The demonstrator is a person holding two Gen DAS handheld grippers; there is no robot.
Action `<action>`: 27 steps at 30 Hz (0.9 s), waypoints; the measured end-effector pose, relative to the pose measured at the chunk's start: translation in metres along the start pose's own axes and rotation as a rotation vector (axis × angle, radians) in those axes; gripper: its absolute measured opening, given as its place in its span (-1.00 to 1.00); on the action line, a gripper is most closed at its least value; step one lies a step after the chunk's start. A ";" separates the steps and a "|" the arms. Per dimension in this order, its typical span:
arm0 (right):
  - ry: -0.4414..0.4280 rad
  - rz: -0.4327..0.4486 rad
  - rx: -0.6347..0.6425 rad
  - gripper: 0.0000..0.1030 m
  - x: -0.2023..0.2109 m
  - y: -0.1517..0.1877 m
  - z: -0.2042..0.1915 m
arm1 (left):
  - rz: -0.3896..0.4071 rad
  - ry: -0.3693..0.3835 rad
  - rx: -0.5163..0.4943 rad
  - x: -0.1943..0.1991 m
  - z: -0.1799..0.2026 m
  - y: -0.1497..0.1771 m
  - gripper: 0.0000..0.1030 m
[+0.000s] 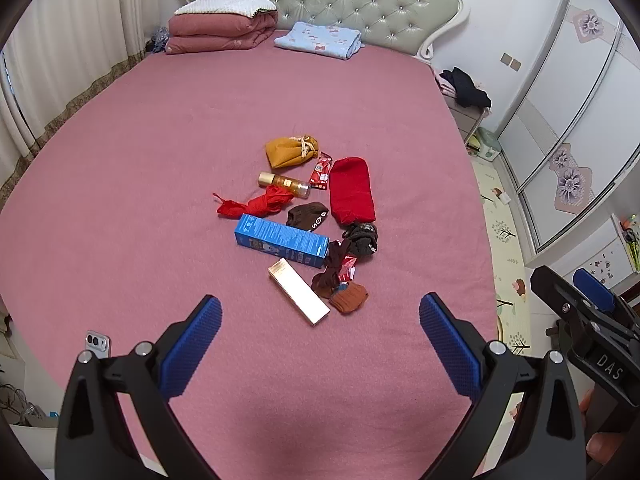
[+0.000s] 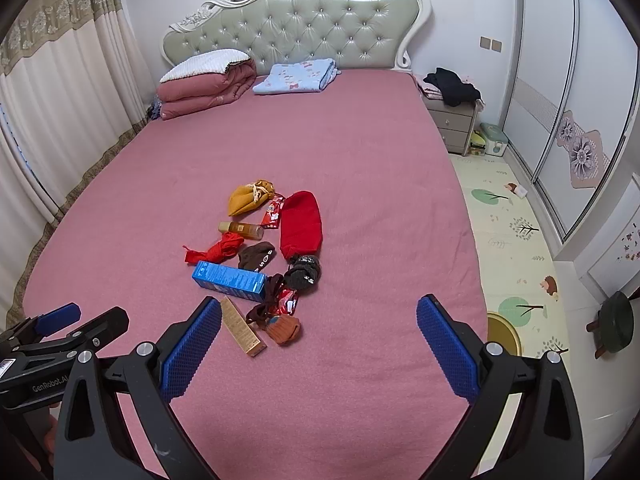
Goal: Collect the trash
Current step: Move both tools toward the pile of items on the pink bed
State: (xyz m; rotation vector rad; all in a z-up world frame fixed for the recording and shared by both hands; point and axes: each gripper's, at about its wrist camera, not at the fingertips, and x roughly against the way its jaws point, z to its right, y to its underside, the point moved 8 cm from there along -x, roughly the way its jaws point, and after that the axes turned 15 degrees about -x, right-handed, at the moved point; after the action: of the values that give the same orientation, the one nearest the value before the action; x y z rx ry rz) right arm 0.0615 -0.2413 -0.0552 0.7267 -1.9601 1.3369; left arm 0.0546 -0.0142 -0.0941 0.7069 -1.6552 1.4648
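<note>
Trash pile — gold box (image 1: 298, 291), blue box (image 1: 283, 240), red wrappers (image 1: 321, 171) among socks — lies on bed (image 1: 120, 200) just ahead of left claw (image 1: 320, 344); both claws spread, empty, hovering short, seemingly poised for pickup; right claw (image 2: 319, 344) alongside.

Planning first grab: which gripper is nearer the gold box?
Left, though marginally. The gold box lies just ahead between the left gripper's open fingers; for the right gripper it sits ahead by its left finger.
</note>
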 end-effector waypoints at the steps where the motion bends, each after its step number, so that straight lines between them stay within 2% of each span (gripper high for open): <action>1: -0.002 -0.002 -0.002 0.84 -0.001 0.000 0.000 | -0.002 0.002 0.003 -0.001 -0.001 0.000 0.92; 27: -0.013 -0.072 0.011 0.84 -0.035 -0.003 -0.002 | -0.075 -0.012 0.047 -0.034 -0.006 -0.001 0.92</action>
State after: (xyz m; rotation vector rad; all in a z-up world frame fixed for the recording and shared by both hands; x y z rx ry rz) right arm 0.0861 -0.2377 -0.0798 0.8063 -1.9198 1.3042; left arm 0.0747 -0.0120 -0.1225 0.7967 -1.5913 1.4524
